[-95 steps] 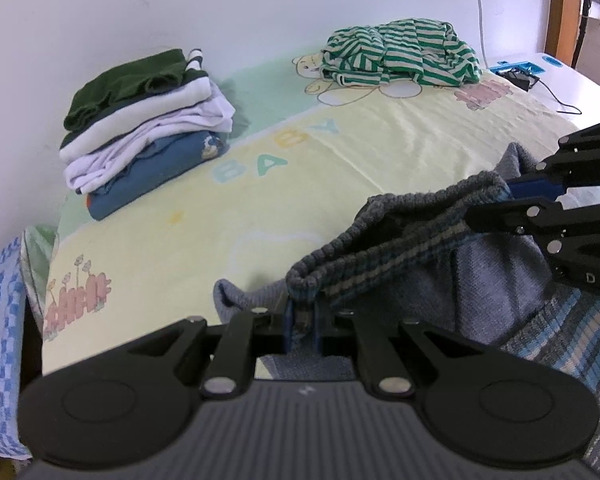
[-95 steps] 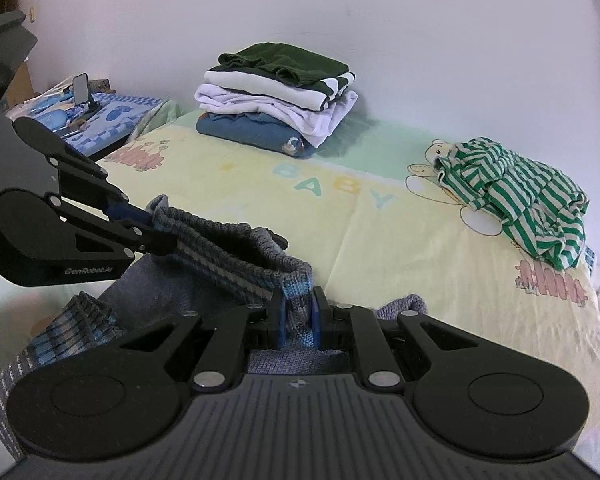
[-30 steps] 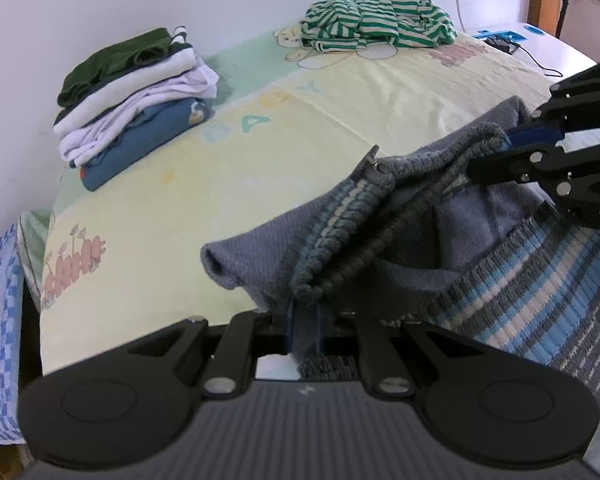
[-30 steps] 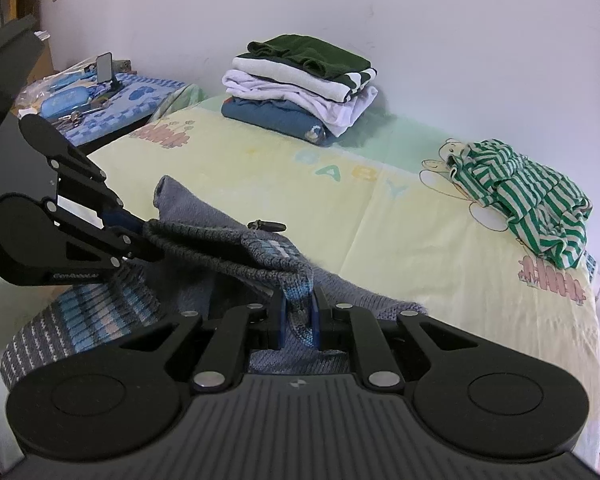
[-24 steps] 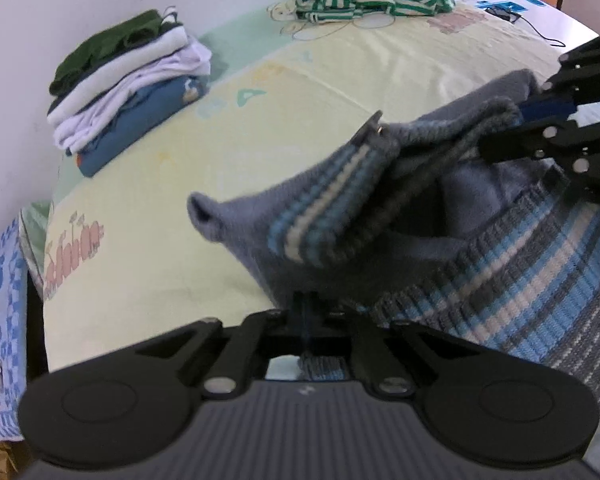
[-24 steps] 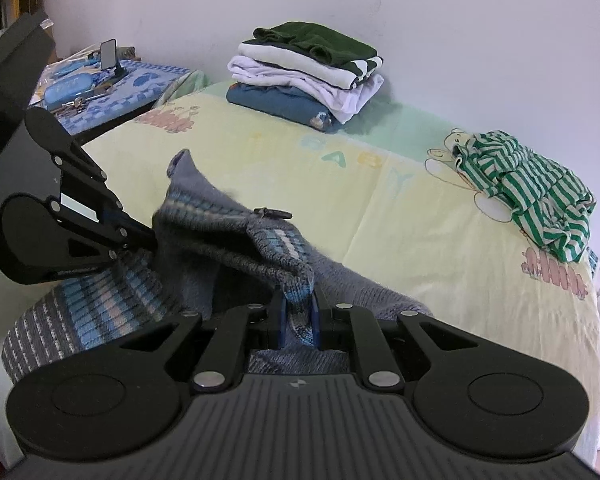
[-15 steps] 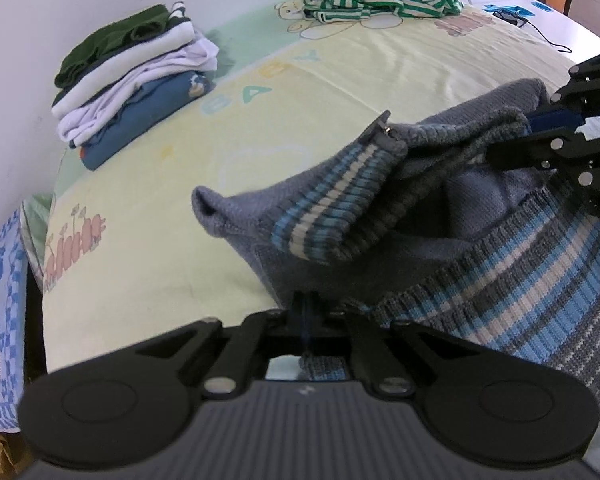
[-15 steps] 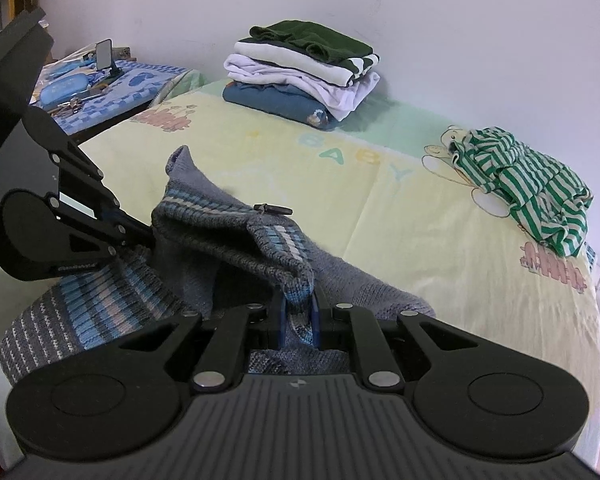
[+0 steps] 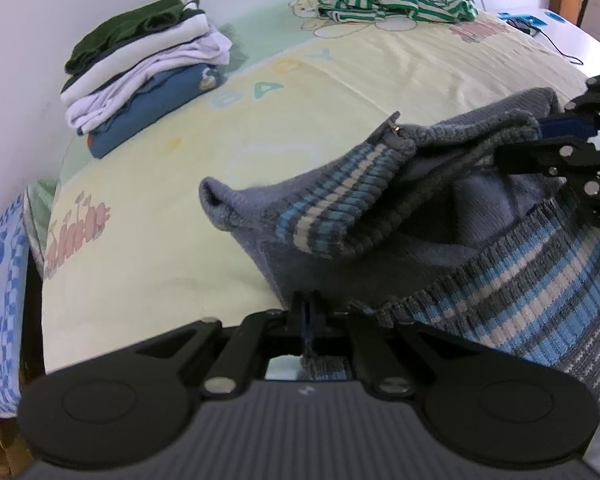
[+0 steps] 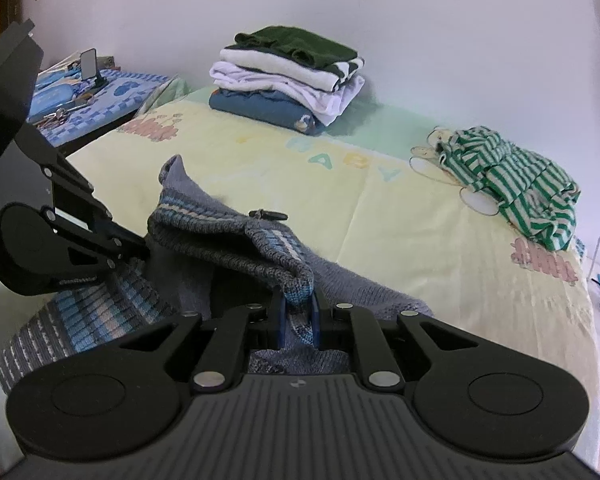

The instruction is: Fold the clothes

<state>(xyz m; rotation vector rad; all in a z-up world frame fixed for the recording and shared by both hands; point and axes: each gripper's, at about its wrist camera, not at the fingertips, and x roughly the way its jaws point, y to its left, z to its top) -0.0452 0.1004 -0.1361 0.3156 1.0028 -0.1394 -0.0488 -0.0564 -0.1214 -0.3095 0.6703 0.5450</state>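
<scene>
Since the earlier frames the grey striped sweater (image 9: 440, 216) has been lifted and carried forward over the bed, so its banded upper part now drapes over the striped body instead of hanging bunched between the tools, and the sleeve end (image 9: 216, 204) pokes out toward the folded pile. The left gripper (image 9: 309, 320) is clamped on a knitted edge at the near left of the garment, and the right gripper (image 10: 298, 316) is likewise closed on a fold of the same sweater, cloth visibly pinched between its blue pads. The sweater lies directly ahead of both tools, stretched between them just above the yellow bedsheet (image 10: 400, 216), its striped hem trailing toward the near edge of the bed. By my judgement the task is well under way: a stack of folded clothes (image 10: 288, 76) stands by the wall, this sweater is in the middle of a fold with the fold not yet laid flat, and the green striped garment (image 10: 516, 184) lies crumpled and unfolded near the far corner.
</scene>
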